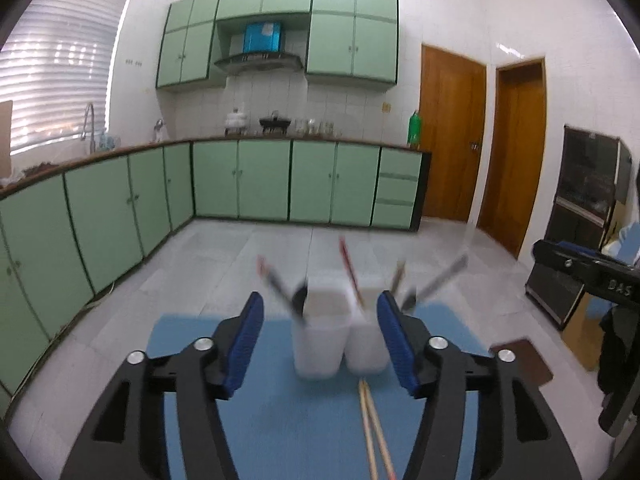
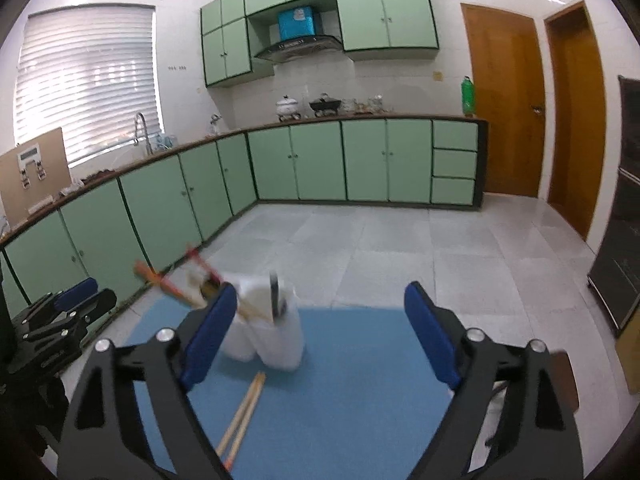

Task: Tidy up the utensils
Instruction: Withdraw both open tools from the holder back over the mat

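Sorting looks partly done: two white cups on the blue mat already hold utensils, while a pair of chopsticks lies loose before them. Left tongs and right tongs gape wide, empty. Next, likely, pinching those chopsticks.

2 white holders, 2 loose wooden chopsticks, 1 blue mat, 2 wooden doors

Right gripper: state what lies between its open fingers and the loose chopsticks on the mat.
Only bare blue mat. In the right wrist view the right gripper stands open and empty above it; the chopsticks lie low left, near the white holders.
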